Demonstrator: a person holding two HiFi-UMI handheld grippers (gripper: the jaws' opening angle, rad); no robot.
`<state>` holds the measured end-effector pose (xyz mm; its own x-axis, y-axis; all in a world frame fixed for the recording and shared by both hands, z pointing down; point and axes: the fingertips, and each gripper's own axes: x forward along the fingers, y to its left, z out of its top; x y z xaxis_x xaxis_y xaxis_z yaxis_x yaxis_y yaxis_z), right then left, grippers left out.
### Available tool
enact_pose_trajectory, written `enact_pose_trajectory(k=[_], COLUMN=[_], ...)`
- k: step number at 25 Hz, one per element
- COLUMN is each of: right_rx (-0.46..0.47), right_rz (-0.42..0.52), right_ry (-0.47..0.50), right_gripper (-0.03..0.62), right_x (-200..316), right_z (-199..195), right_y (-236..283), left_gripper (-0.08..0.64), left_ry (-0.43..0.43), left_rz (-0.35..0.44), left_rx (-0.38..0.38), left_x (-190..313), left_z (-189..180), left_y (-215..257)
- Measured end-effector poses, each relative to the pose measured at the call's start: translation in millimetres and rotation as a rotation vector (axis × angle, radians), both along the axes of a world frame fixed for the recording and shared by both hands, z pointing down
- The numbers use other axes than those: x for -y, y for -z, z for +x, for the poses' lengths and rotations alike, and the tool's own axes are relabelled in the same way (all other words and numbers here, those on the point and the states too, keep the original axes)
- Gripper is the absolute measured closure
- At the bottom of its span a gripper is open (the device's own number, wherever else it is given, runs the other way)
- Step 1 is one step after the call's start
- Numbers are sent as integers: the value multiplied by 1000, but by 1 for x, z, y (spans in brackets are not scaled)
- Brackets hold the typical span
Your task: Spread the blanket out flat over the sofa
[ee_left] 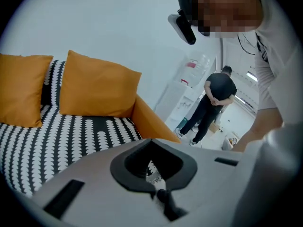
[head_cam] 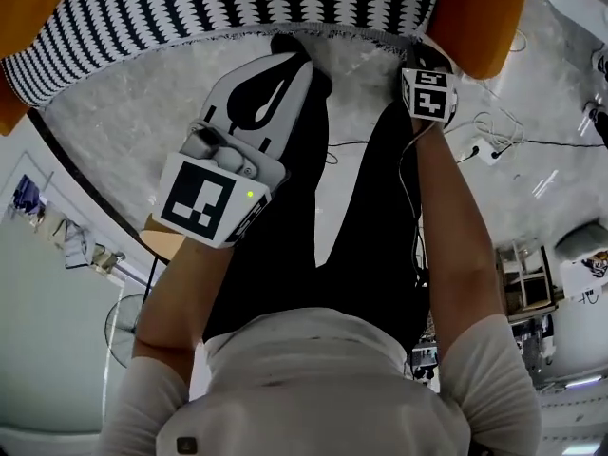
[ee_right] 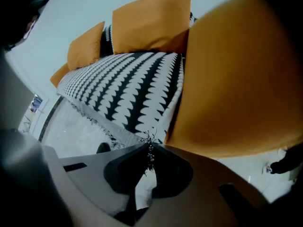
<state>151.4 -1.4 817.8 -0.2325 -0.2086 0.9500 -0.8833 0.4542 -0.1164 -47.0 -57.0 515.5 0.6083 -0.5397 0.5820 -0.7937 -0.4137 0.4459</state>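
The blanket [head_cam: 190,8] on the sofa [ee_right: 236,79] is pinched at its fringed edge by the left gripper [ee_left: 152,170] and the right gripper [ee_right: 150,151], fingers pressed together on it.

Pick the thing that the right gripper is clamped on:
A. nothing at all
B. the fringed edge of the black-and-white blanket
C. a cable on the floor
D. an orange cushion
B: in the right gripper view, the right gripper is closed, with the dark fringe of the blanket pinched between its tips.
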Motion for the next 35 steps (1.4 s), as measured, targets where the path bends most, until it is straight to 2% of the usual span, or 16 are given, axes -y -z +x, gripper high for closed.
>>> enact_pose_trajectory(k=[5,11,12,14,15,19,24,32,35], right_rx=[-17,-7,-3,12,20,60,140,346,426], right_rz=[-32,-56,-59,-62,-64,-59,7,336,453], right_ry=[39,59,57,57,61,66,-21,148,220], right_gripper=[557,552,544,473,463,459,459,469,494], right_x=[-11,-6,-8,-15,-21,-31,-32,51,80], right_z=[7,-16,-16,-12,-10,0,17,-5,-6], right_y=[-34,-38,-31,-11,1,62,166,380,451], left_gripper=[554,554,554,554,554,554,554,554,554], left_ry=[-81,-98,-99,-99,-97,-93,-97,20,99], left_rz=[-17,-28,-25,-11,-3,47,101,222,300], left_rx=[25,22,20,19,20,26,31,6,37], left_x=[-3,0,1,3,3,10,3,-5,-11], left_z=[16,16,17,24,27,37,60,68,64], left_y=[-9,-14,-8,7,16,56,123,247,289])
